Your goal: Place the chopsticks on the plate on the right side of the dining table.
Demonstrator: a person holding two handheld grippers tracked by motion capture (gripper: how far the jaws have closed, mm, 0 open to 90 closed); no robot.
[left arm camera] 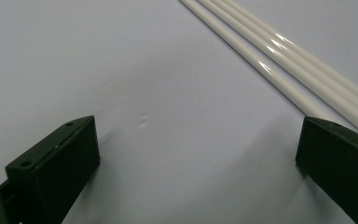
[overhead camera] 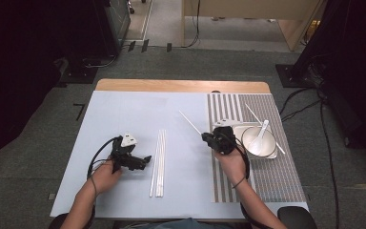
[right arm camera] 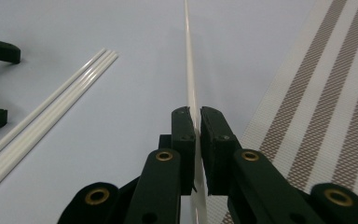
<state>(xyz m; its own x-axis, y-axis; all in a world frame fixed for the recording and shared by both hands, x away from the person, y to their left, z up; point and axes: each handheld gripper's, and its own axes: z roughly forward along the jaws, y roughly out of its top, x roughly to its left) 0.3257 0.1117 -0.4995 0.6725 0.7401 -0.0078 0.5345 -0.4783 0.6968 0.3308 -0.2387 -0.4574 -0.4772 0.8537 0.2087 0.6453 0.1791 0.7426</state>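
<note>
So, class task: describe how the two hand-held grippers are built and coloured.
Both are black. The left gripper carries a grey three-cornered plate on top and trails a looping black cable; its jaws are blocky. The right gripper has linked arms with brass-coloured pivot rings.

Table: white rods, striped mat

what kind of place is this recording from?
Probably a lab or data-collection workspace, not a home: a table covered with a plain sheet, grey carpet with loose cables trailing across it, and dark equipment stands around the edges.
</note>
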